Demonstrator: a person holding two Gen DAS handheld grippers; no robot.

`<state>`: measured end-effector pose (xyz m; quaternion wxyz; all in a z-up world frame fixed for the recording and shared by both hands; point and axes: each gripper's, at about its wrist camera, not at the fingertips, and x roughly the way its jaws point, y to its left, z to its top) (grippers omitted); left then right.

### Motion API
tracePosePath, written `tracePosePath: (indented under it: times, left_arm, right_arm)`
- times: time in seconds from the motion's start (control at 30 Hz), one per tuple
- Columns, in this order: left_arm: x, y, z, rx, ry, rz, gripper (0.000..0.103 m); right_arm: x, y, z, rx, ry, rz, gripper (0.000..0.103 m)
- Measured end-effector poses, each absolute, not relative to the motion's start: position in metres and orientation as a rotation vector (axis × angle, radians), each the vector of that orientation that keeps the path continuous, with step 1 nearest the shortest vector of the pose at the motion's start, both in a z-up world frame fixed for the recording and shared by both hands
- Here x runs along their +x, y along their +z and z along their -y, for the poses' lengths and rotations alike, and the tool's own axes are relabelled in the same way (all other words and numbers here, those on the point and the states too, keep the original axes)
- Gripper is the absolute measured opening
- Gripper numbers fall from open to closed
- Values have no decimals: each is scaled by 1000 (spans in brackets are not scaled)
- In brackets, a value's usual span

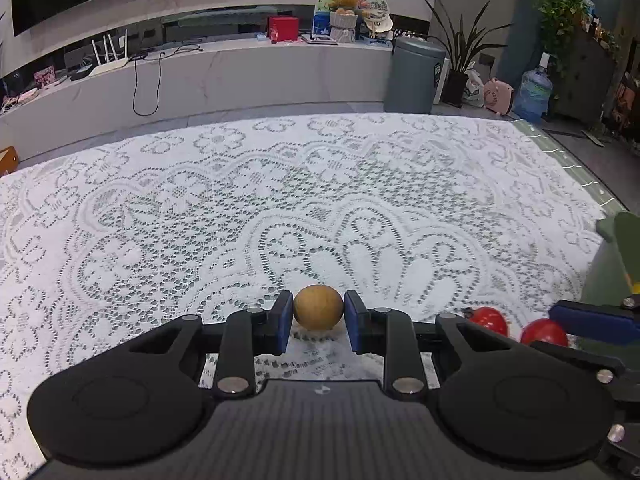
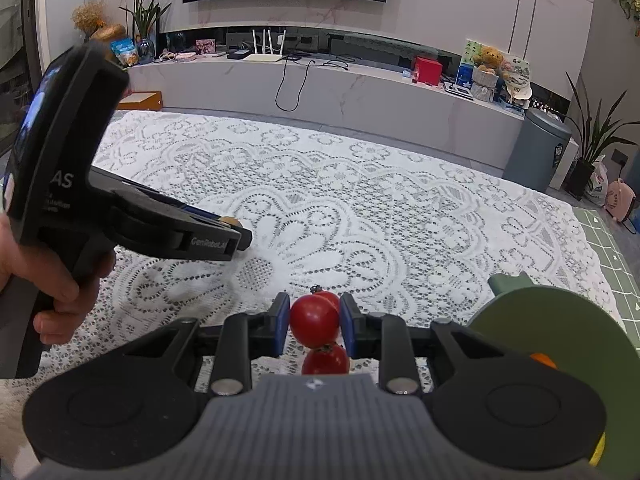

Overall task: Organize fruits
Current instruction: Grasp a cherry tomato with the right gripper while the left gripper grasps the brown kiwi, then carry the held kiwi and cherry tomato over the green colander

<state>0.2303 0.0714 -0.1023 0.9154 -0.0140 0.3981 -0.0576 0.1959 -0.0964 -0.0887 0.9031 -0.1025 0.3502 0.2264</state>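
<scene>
**Fruit on lace cloth: two grips, both closed**

Where the green plate [image 2: 560, 344] runs off frame, an orange item on it is barely visible. Tan round fruit [image 1: 318, 307]: one, pinched by left gripper [image 1: 318, 318]. Red tomatoes: three; right gripper [image 2: 314, 322] clamps one [image 2: 314, 320]. Lace tablecloth [image 1: 280, 200] beyond lies open.

Two low wrist views, shared tablecloth [image 1: 280, 200]
</scene>
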Motion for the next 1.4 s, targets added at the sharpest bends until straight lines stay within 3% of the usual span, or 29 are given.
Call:
tracePosePath:
  times: [0.8, 1.4]
  left_arm:
    - [114, -9, -10, -7, -218, -700, 31]
    - [88, -6, 74, 86, -409, -693, 31]
  right_arm:
    - [108, -27, 162, -79, 505, -624, 23]
    - [81, -27, 241, 11, 365, -630, 23]
